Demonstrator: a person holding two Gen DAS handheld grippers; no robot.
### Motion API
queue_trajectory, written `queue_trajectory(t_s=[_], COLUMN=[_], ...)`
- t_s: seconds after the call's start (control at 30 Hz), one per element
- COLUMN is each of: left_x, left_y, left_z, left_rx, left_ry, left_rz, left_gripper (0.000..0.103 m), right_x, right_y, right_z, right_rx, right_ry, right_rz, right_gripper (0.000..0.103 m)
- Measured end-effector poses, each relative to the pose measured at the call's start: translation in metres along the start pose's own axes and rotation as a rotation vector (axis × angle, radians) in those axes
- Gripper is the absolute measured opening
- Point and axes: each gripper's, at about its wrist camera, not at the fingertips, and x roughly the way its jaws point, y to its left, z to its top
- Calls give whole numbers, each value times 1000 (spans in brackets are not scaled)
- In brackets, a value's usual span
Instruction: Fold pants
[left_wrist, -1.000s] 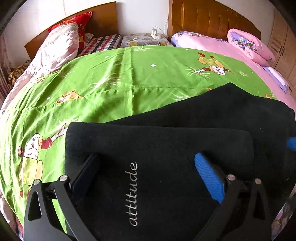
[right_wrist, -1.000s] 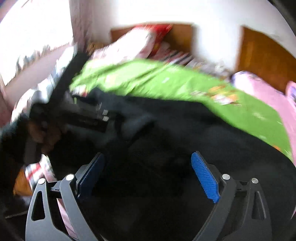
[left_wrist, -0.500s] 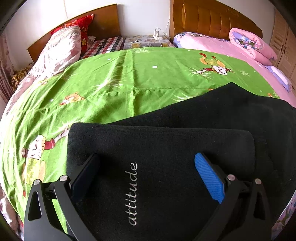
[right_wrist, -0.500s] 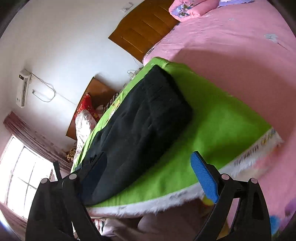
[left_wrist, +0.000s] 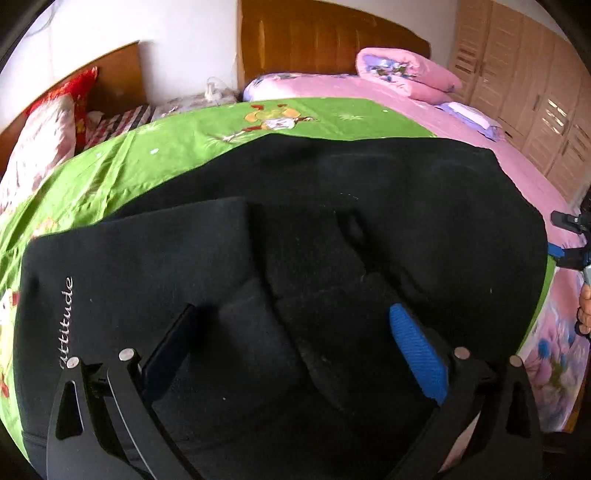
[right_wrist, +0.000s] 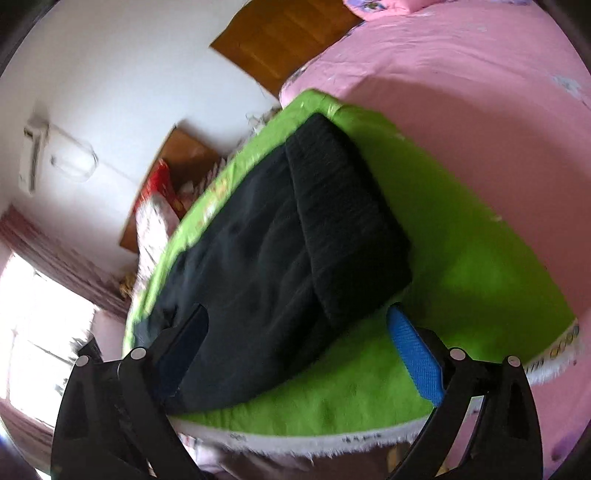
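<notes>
Nearest the pants (left_wrist: 332, 229), the left gripper (left_wrist: 291, 343) hangs just over the black cloth with its fingers spread wide and nothing pinched between them; the folded flap bearing the pale lettering (left_wrist: 66, 321) lies toward its left finger; the rest of the garment runs off to its right. The pants lie flat on the green sheet (left_wrist: 147, 162), their long axis crossing the left gripper's line of sight. The right gripper (right_wrist: 295, 347) sits off the far end of the pants and looks down their length; its jaws are opening, and the near edge of the cloth only appears between them, probably not touched, though this view is blurred. The left hand seems the nearer to cloth, while the right faces the end that a lengthwise fold would lift. Beyond the pants, the green sheet gives way to pink bedding (left_wrist: 480, 133); beyond that stand a wooden headboard (left_wrist: 325, 44) and a wardrobe (left_wrist: 535, 92).
</notes>
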Motion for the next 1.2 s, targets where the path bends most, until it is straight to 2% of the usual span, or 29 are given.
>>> queue_trajectory(t_s=[0.1,0.17,0.23,0.33,0.37,0.43,0.5,0.53,0.63,0.7,0.77,0.8,0.87,0.93,1.0,1.07,1.1,1.13,1.17,1.2], left_x=[1,1,2,0,0,-1,-1,-1,-1,0,-1,0,0,0,1,0,-2,-6,-14,-22], left_y=[-1,-1,-1,1,0,1,1,1,1,1,1,1,1,0,-2,-1,0,0,-2,-6], left_z=[-2,-3,-3,-2,-3,-2,-2,-3,-2,-2,-3,-2,-3,-2,3,7,12,18,29,38], left_rx=[0,2,0,1,0,1,1,1,1,2,1,1,2,-1,-6,-16,-32,-63,-93,-90], left_ry=[-10,-11,-11,-9,-10,-10,-10,-10,-10,-11,-10,-10,-10,1,20,51,91,128,141,123], left_rz=[6,17,14,15,16,15,15,16,15,16,15,15,14,21,32,33,34,8,-70,-109], left_gripper=[102,102,102,102,102,102,102,102,102,102,102,102,102,102,102,102,101,100,100,100], right_x=[4,10,14,21,21,22,25,26,25,24,24,26,29,34,33,24,21,20,22,29], right_y=[9,14,14,-3,-1,5,13,17,20,9,-3,-3,7,19,22,7,-4,-8,-8,-5], right_z=[0,8,23,32,31,25,14,11,19,32,39,40,36,30,29,37,43,48,50,50], right_rx=[-64,-58,-41,73,61,-1,-60,-84,-108,-15,79,85,9,-51,-52,57,132,153,144,121], right_ry=[5,8,-38,-54,-43,37,155,170,123,37,-14,-28,-18,28,46,-12,-42,-53,-49,-19], right_rz=[-58,-88,-116,-57,-56,-19,92,93,-42,-103,-59,-50,-94,-79,-70,1,15,-4,-10,-7], right_gripper=[97,96,96,97,97,97,96,96,93,93,96,97,97,96,91,87,84,82,82,82])
